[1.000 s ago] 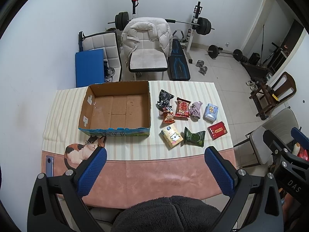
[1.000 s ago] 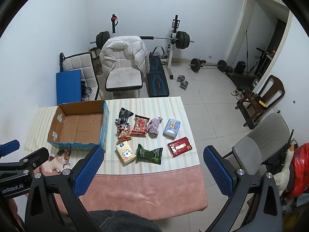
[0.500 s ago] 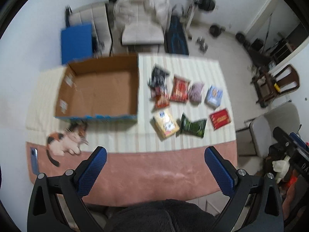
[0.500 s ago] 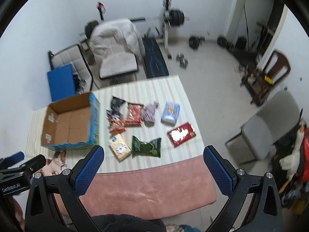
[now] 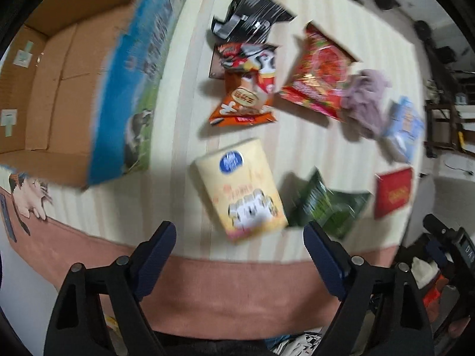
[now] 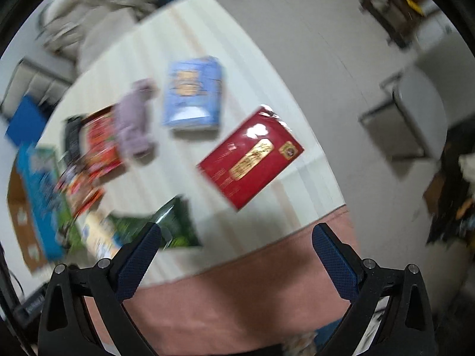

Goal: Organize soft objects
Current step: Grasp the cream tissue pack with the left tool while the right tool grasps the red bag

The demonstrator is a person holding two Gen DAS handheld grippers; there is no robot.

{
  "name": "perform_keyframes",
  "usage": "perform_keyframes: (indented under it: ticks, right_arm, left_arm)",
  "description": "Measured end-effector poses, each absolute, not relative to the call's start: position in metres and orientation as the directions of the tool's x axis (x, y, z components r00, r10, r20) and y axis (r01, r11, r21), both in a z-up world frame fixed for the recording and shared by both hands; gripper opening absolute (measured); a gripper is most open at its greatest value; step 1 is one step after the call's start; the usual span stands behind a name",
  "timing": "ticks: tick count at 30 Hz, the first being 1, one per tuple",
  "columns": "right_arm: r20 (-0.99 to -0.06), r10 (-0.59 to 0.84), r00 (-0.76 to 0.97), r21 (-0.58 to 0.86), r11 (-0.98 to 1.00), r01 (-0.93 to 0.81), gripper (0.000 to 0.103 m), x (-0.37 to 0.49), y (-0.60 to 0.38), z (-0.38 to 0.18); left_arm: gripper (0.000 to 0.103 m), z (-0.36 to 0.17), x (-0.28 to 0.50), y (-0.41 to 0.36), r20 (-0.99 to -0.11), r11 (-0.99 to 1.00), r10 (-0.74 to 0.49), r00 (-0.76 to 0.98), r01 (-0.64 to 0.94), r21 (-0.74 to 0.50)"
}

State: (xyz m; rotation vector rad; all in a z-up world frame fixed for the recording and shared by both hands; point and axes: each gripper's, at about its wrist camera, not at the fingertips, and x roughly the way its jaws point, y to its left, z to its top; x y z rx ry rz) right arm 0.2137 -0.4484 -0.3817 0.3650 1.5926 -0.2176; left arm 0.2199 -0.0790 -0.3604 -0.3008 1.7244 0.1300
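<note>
Soft packs lie on the striped tablecloth. In the left wrist view my left gripper (image 5: 239, 247) is open and empty, just short of a cream tissue pack (image 5: 240, 197). Beyond lie a green pouch (image 5: 326, 207), an orange snack bag (image 5: 245, 101), a red snack bag (image 5: 317, 77), a black bag (image 5: 252, 17), a lilac cloth (image 5: 365, 101), a blue tissue pack (image 5: 405, 127) and a red pack (image 5: 393, 192). In the right wrist view my right gripper (image 6: 236, 247) is open and empty, near the red pack (image 6: 251, 154), with the blue tissue pack (image 6: 194, 92) and lilac cloth (image 6: 133, 121) further off.
An open empty cardboard box (image 5: 68, 95) stands at the left of the table; it also shows in the right wrist view (image 6: 32, 195). A cat toy (image 5: 29, 192) lies by the box's near corner. A grey chair (image 6: 412, 112) stands on the floor to the right of the table.
Both grippers have dropped from high above to close over the table. The left now faces the cream tissue pack, the right the red pack. Both stay open.
</note>
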Motion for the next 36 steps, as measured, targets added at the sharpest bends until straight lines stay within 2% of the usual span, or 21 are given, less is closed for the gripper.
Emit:
perform_keyframes:
  ticks: [6, 11, 15, 16, 18, 23, 28, 31, 34, 36]
  right_arm:
    - [-0.981, 0.172, -0.084, 0.102, 0.84, 0.533, 0.099, 0.237, -0.479, -0.453]
    - [-0.977, 0.165, -0.136, 0.055, 0.808, 0.587, 0.093, 0.251, -0.479, -0.493]
    - [-0.977, 0.15, -0.154, 0.023, 0.784, 0.621, 0.093, 0.262, -0.48, -0.515]
    - [-0.977, 0.142, -0.161, 0.01, 0.781, 0.625, 0.093, 0.264, -0.481, -0.518]
    - [-0.975, 0.127, -0.182, -0.013, 0.786, 0.618, 0.092, 0.27, -0.48, -0.521]
    - [-0.973, 0.061, -0.225, -0.047, 0.894, 0.445, 0.078, 0.272, -0.462, -0.519]
    - [-0.963, -0.04, -0.265, -0.063, 0.995, 0.08, 0.061, 0.25, -0.429, -0.517]
    - [-0.956, -0.116, -0.27, -0.106, 0.993, -0.053, 0.061, 0.232, -0.421, -0.519]
    - [-0.969, -0.054, -0.241, -0.059, 0.998, 0.01, 0.066, 0.227, -0.438, -0.514]
    - [-0.981, -0.026, -0.194, -0.039, 0.997, 0.064, 0.076, 0.228, -0.449, -0.502]
  left_arm:
    - [0.088, -0.409, 0.239, -0.074, -0.964, 0.95, -0.107, -0.244, -0.312, -0.026]
    - [0.09, -0.436, 0.239, -0.062, -0.942, 0.925, -0.173, -0.289, -0.377, -0.054]
    - [0.087, -0.444, 0.243, -0.057, -0.948, 0.934, -0.124, -0.292, -0.358, -0.012]
    - [0.086, -0.446, 0.245, -0.055, -0.949, 0.934, -0.119, -0.291, -0.358, -0.007]
    - [0.073, -0.448, 0.248, -0.05, -0.953, 0.936, -0.105, -0.284, -0.351, 0.002]
    - [0.071, -0.443, 0.251, -0.055, -0.963, 0.97, -0.048, -0.267, -0.243, 0.019]
    - [0.069, -0.447, 0.247, -0.069, -0.968, 0.991, 0.007, -0.253, -0.125, 0.039]
    - [0.069, -0.455, 0.246, -0.071, -0.966, 0.994, 0.027, -0.256, -0.098, 0.054]
    - [0.069, -0.47, 0.244, -0.071, -0.962, 0.994, 0.021, -0.272, -0.094, 0.048]
    - [0.067, -0.473, 0.244, -0.069, -0.967, 0.995, 0.027, -0.254, -0.087, 0.051]
